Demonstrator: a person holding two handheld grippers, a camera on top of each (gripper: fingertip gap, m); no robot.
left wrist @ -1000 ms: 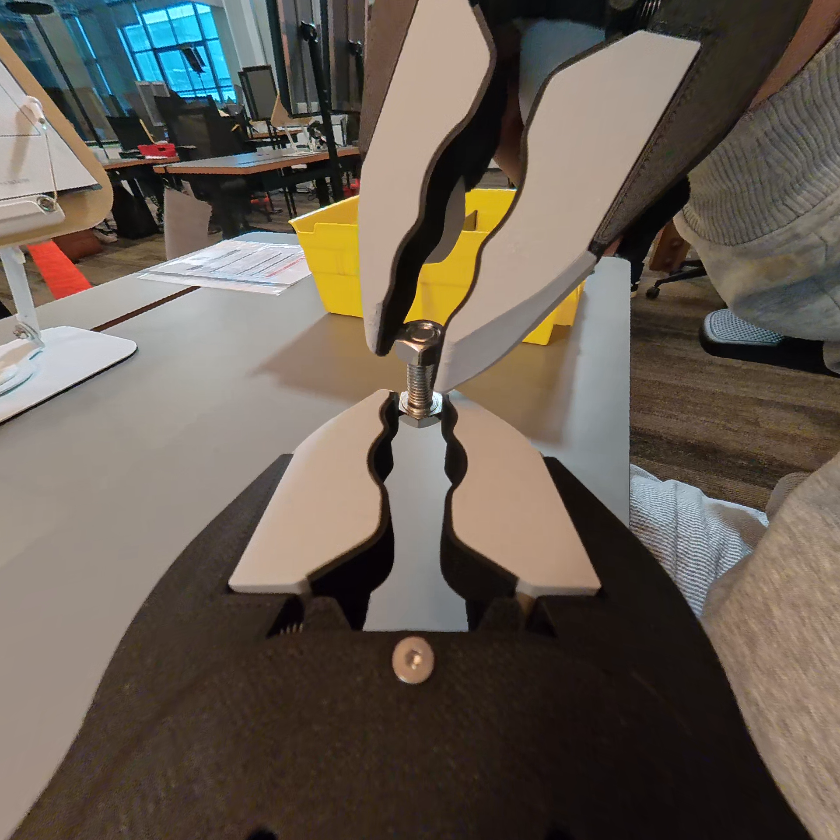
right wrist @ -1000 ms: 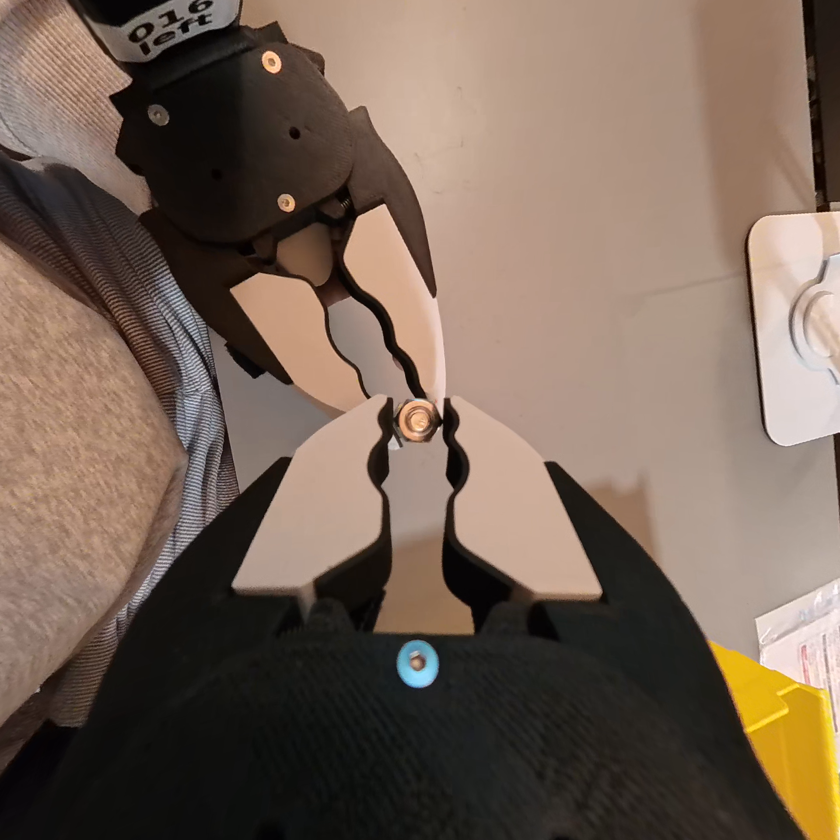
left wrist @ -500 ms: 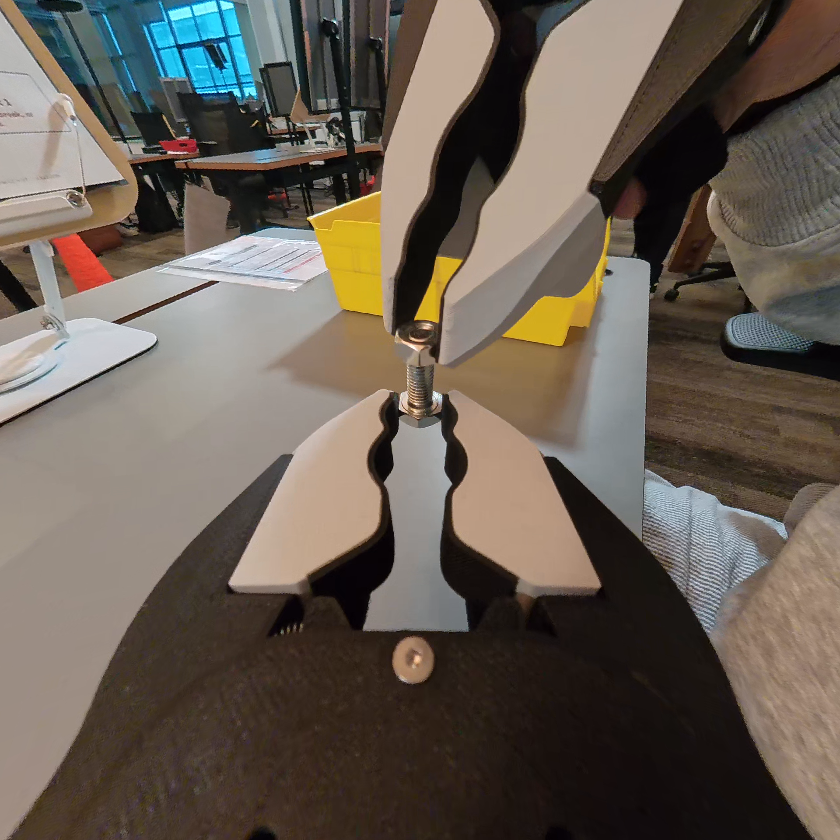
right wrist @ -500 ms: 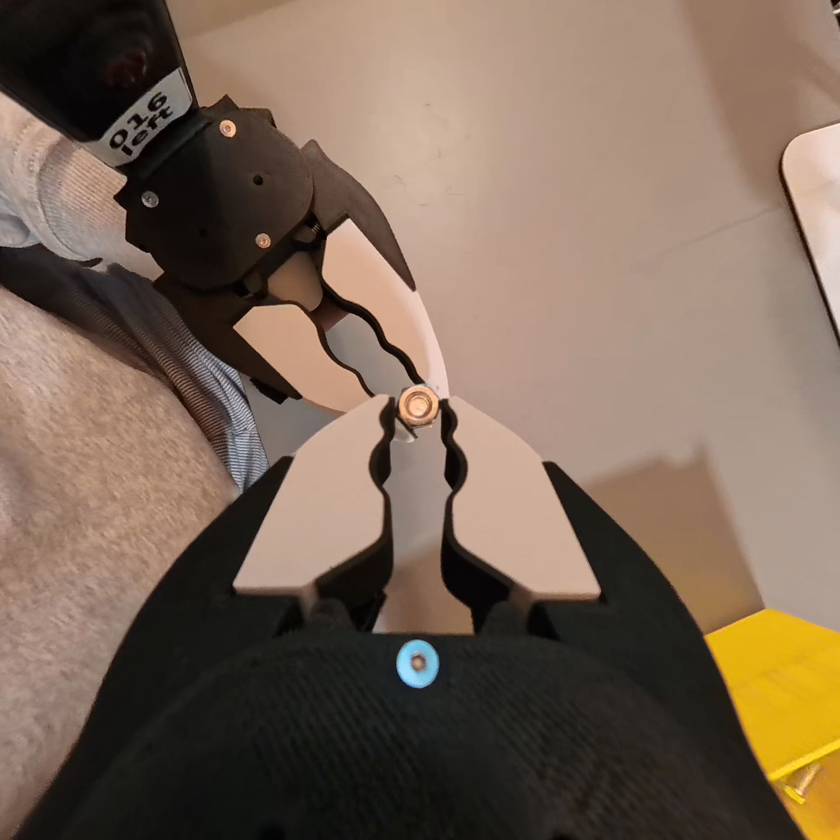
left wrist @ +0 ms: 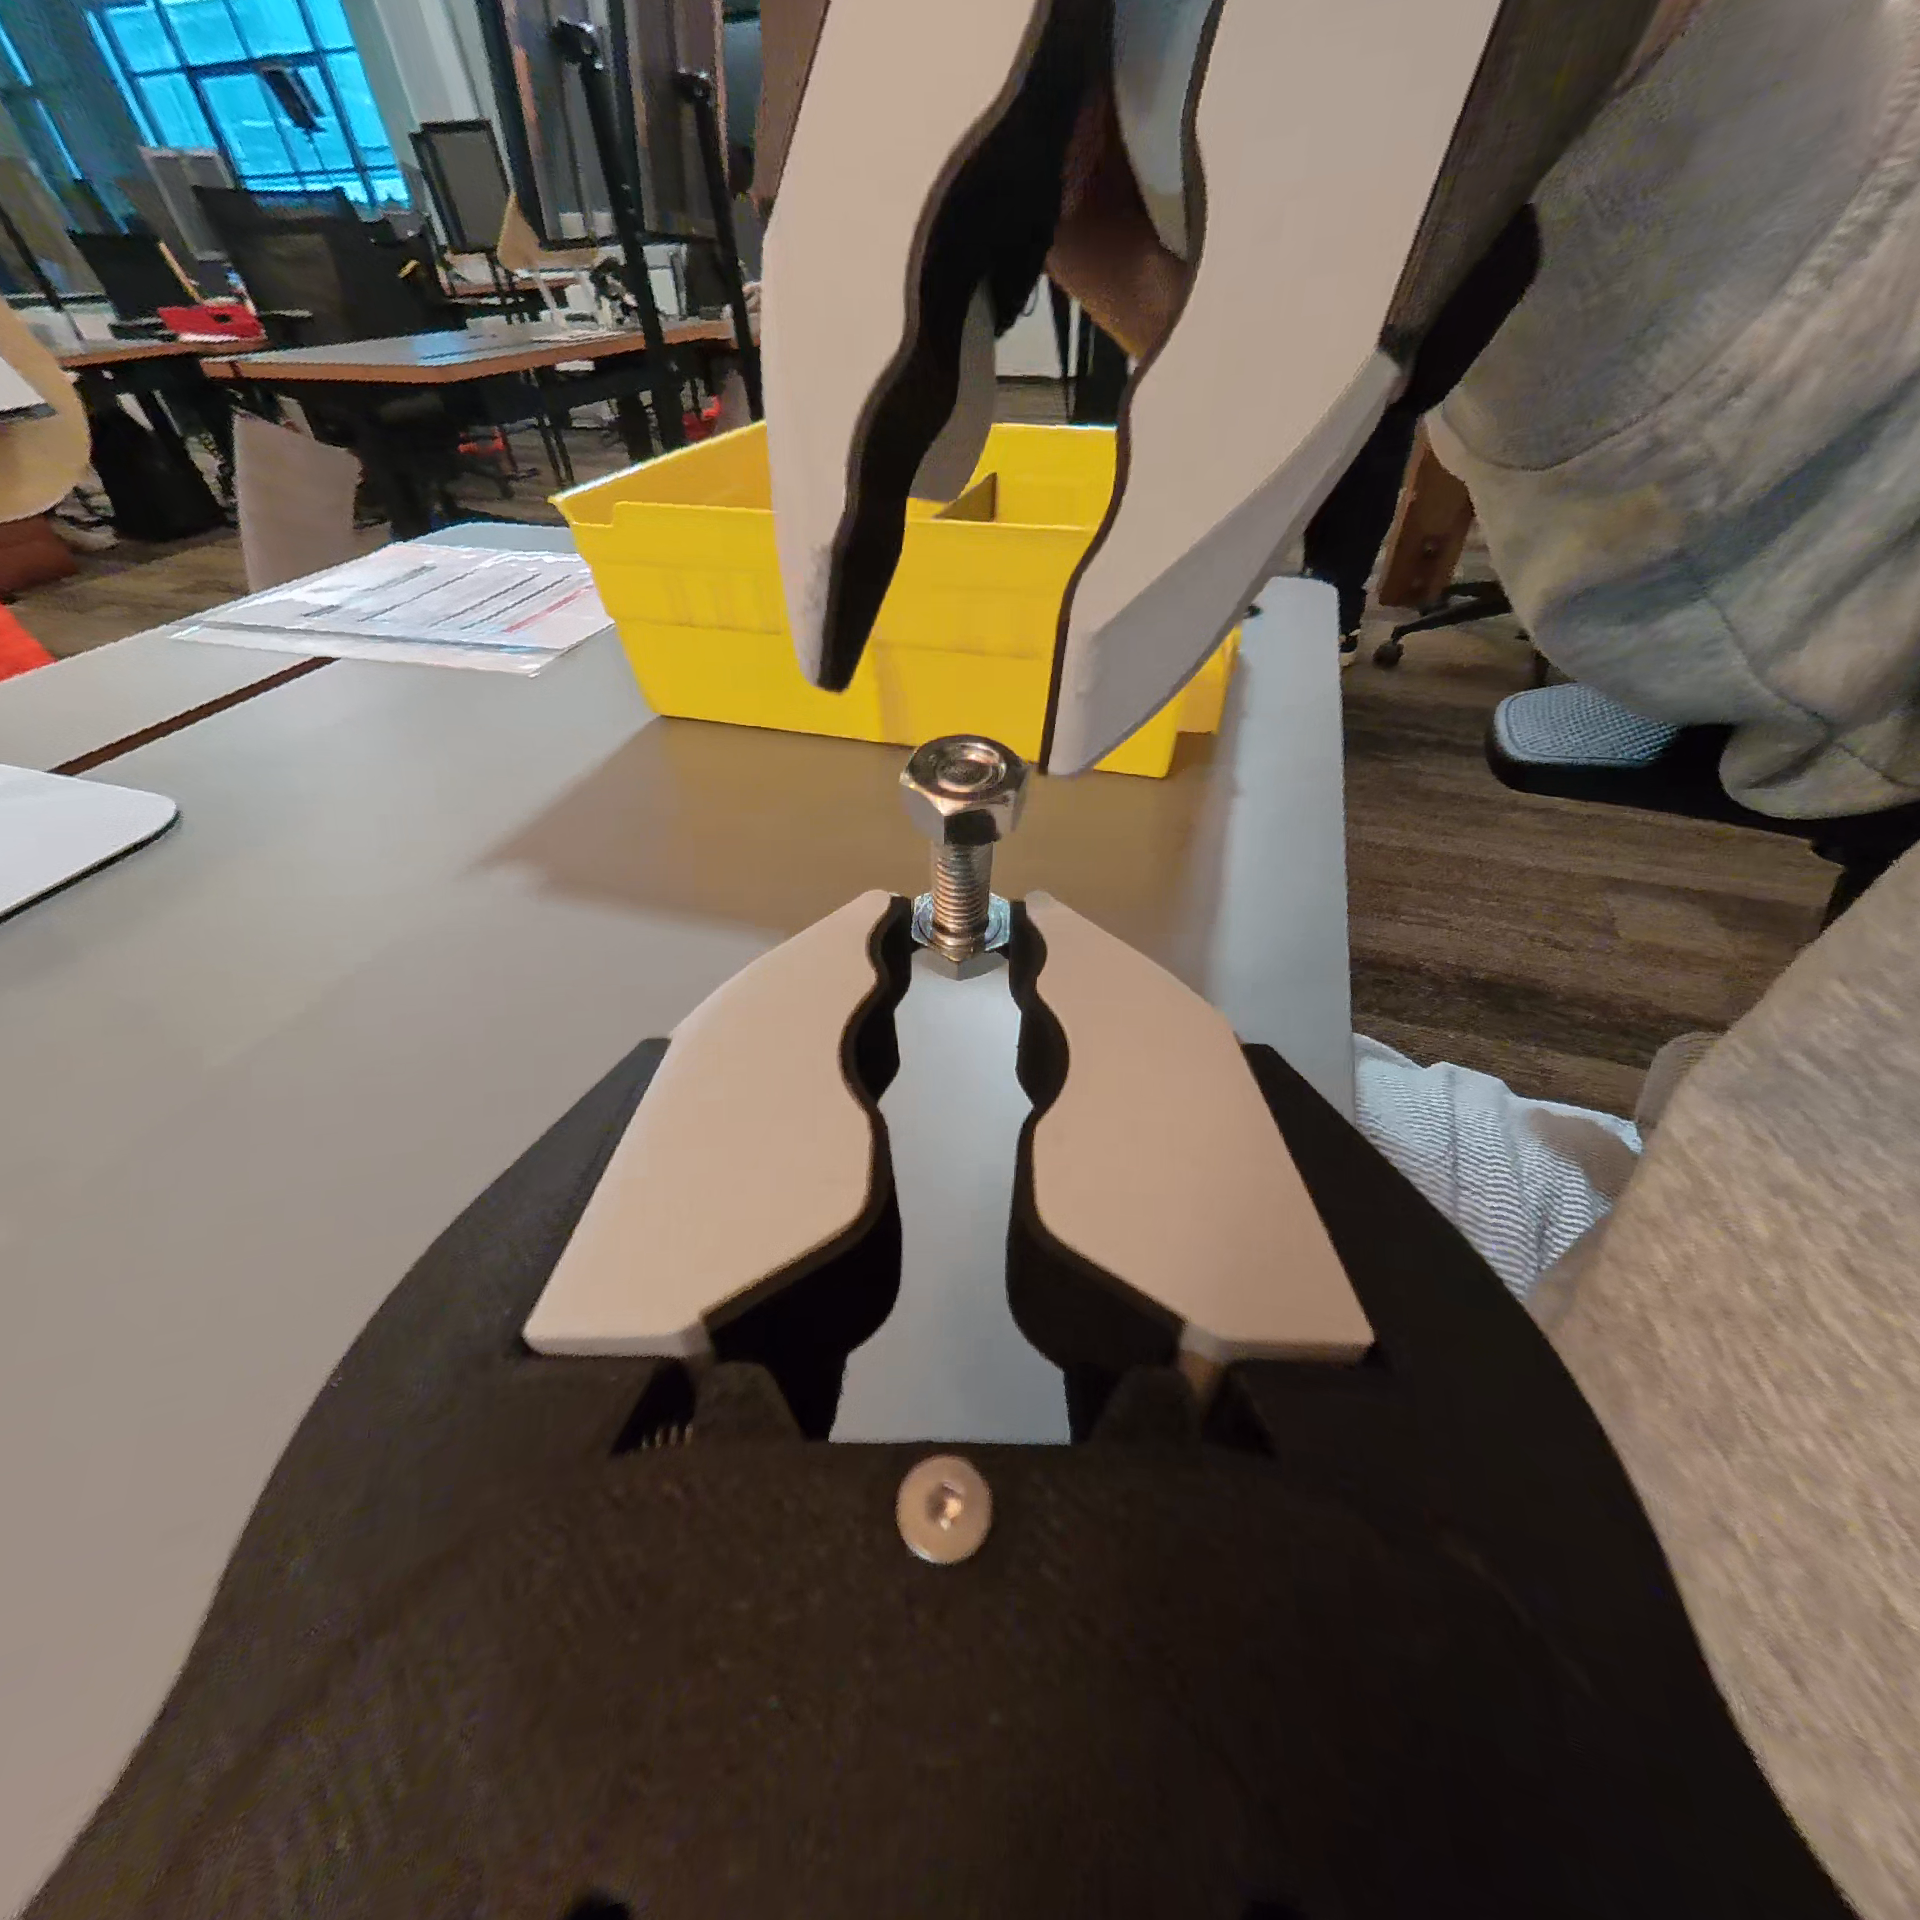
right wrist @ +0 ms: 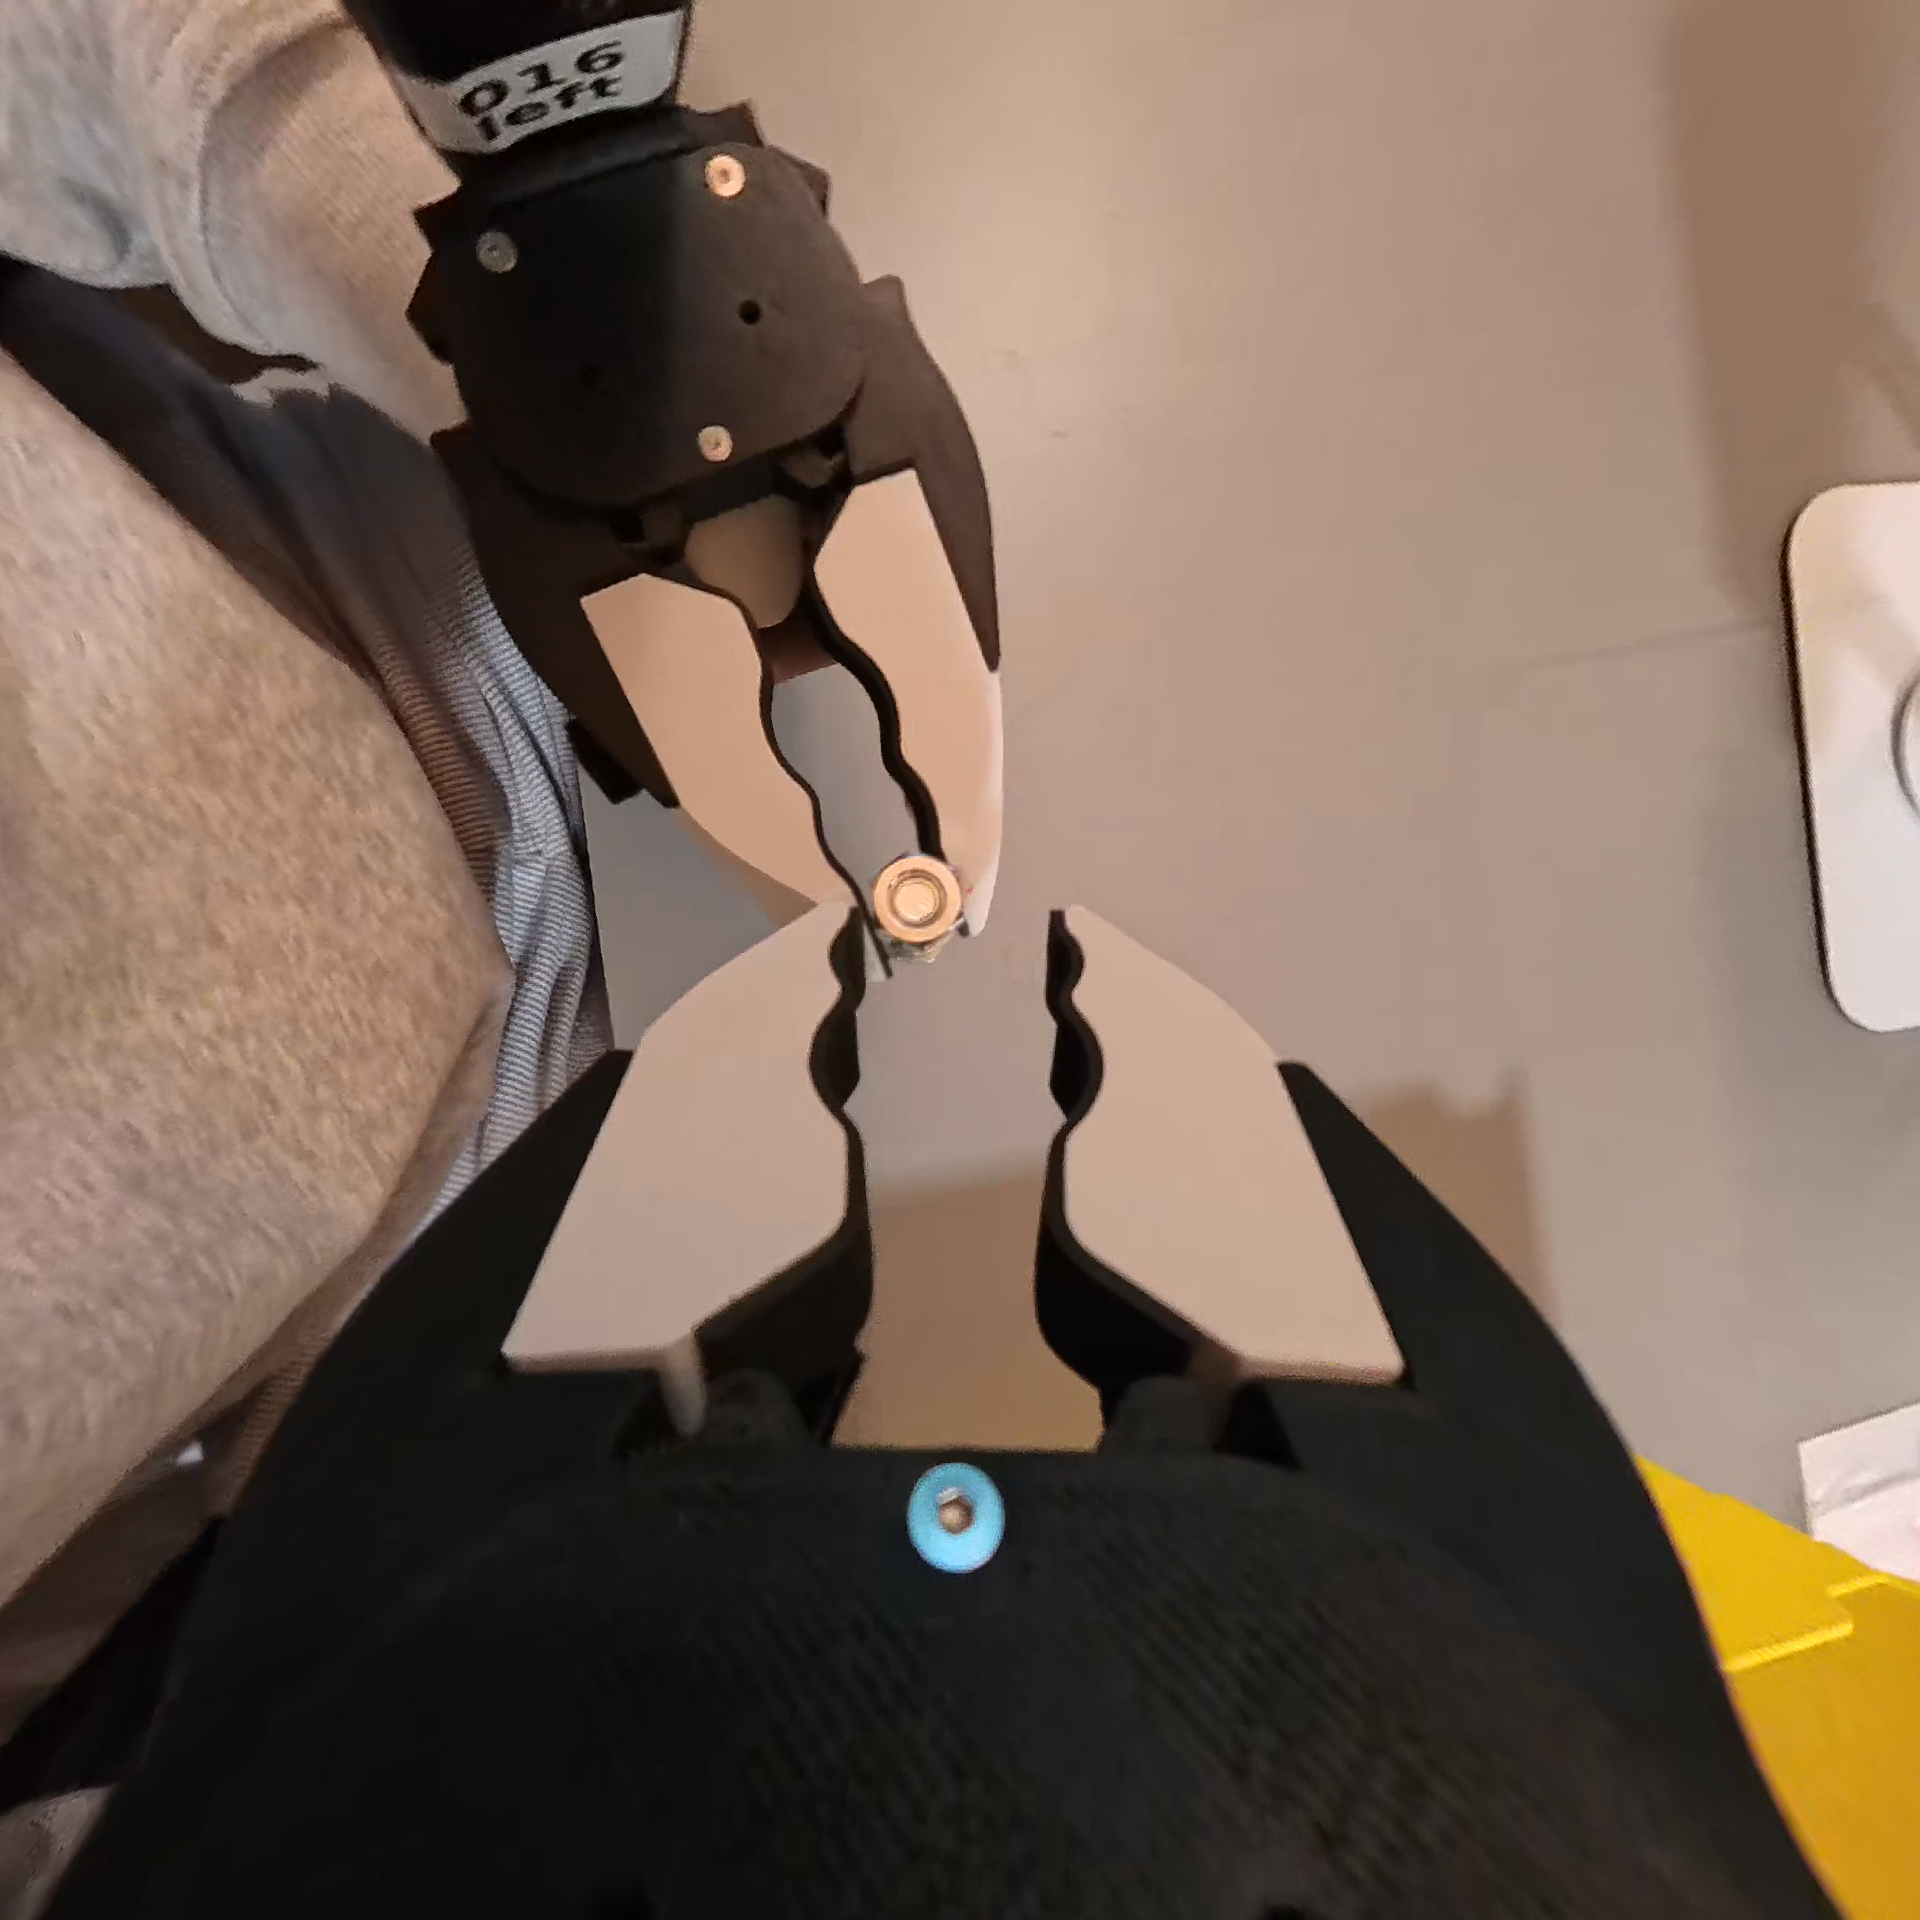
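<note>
Bright steel, one hex-head bolt (left wrist: 964, 831) stands upright with one nut (left wrist: 957, 935) on its thread. The left gripper (left wrist: 957, 914) is clenched on that nut above the grey table (left wrist: 343, 935). The right gripper (right wrist: 951, 920) hangs just over the bolt head, jaws spread, holding nothing. One yellow bin (left wrist: 727, 623) sits behind, beside one printed sheet (left wrist: 416, 608). The left gripper carries a white label.
</note>
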